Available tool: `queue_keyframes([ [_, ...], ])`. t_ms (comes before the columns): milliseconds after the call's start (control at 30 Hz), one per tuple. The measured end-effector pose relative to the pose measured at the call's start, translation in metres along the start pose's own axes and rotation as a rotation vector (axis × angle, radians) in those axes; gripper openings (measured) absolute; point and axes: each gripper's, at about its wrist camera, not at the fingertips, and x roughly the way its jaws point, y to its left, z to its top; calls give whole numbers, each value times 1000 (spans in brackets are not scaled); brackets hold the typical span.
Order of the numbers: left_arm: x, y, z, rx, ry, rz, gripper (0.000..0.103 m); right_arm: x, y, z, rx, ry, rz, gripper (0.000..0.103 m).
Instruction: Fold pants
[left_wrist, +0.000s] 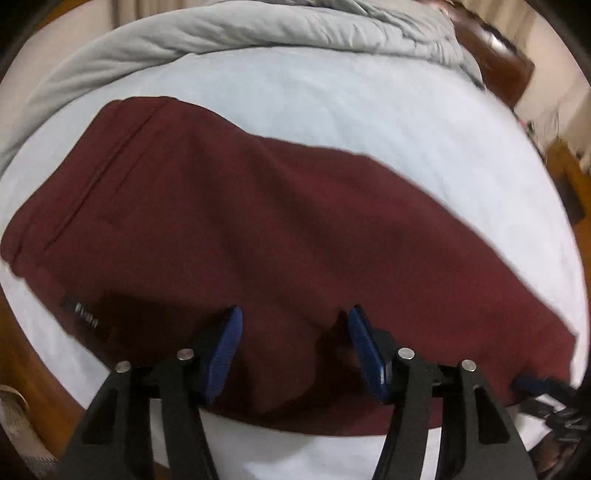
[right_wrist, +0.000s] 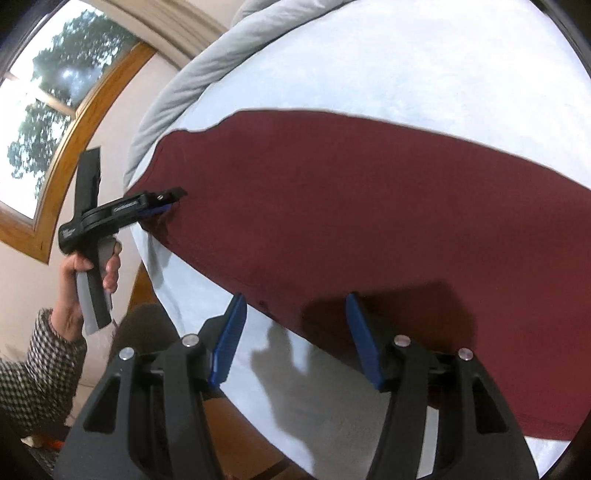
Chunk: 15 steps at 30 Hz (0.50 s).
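Note:
Dark red pants lie flat across a pale blue bed sheet, waistband at the left in the left wrist view. My left gripper is open, its blue pads hovering over the near edge of the pants. It also shows from the side in the right wrist view at the pants' left end. My right gripper is open over the near hem of the pants, empty. The right gripper's fingertip peeks in at the lower right of the left wrist view.
A grey duvet is bunched along the far side of the bed. A wooden bed frame runs under the near edge. A wood-framed window is on the left wall. Dark wooden furniture stands at the far right.

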Motion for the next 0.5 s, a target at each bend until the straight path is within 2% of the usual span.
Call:
queue_keyframes([
  [100,-21,-18,-6,-18,-4,-42,65,-24,0,0,-8,-50,-23,60],
  [167,-32,-44,-19,-8,-7,-122,71,-40,-3,-5,0,-76,-44,61],
  [267,-31,-81,-40,11,50,-222,71,-58,-16,-16,43,-101,-67,61],
  [333,-21,-97,-48,-5,118,-271,70,-66,-25,-26,77,-116,-85,61],
  [400,-10,-104,-54,-59,169,-352,68,-73,-34,-33,103,-130,-88,62],
  [467,7,-105,-53,-139,229,-391,58,-75,-42,-38,124,-141,-89,63],
  [500,11,-104,-57,-172,252,-406,57,-74,-45,-38,130,-144,-91,63],
])
